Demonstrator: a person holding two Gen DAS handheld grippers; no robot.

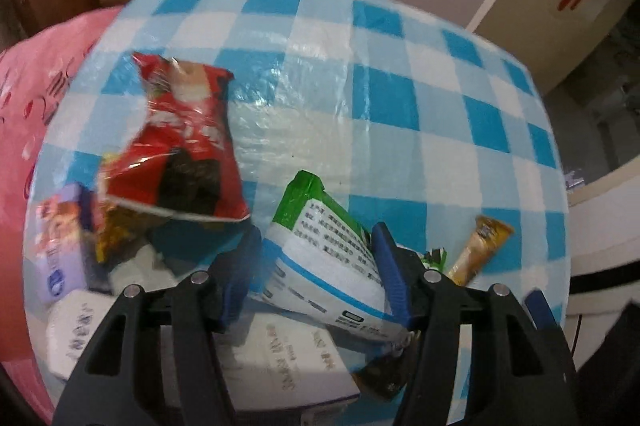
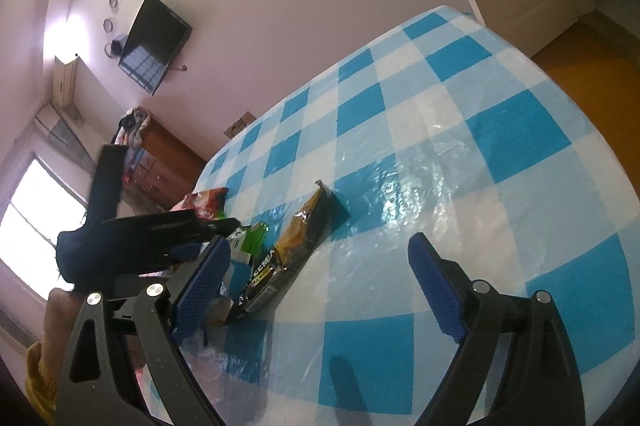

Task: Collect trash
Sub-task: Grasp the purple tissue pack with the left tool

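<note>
Left gripper [image 1: 316, 266] straddles the green-and-white packet [image 1: 324, 266]; right gripper [image 2: 316, 286] hangs wide apart, holding nothing.

Packet sits btwn the left's blue pads, tilted, long axis running up-left to down-right; contact on the right pad looks real, full clamp I can't tell. Dark snack wrapper [image 2: 292, 246] lies just ahead-left of the right gripper, long axis pointing away (right is nearer). Checked counter [image 2: 460, 130] has open room to the right; red bag [image 1: 184, 138] crowds the left.
</note>
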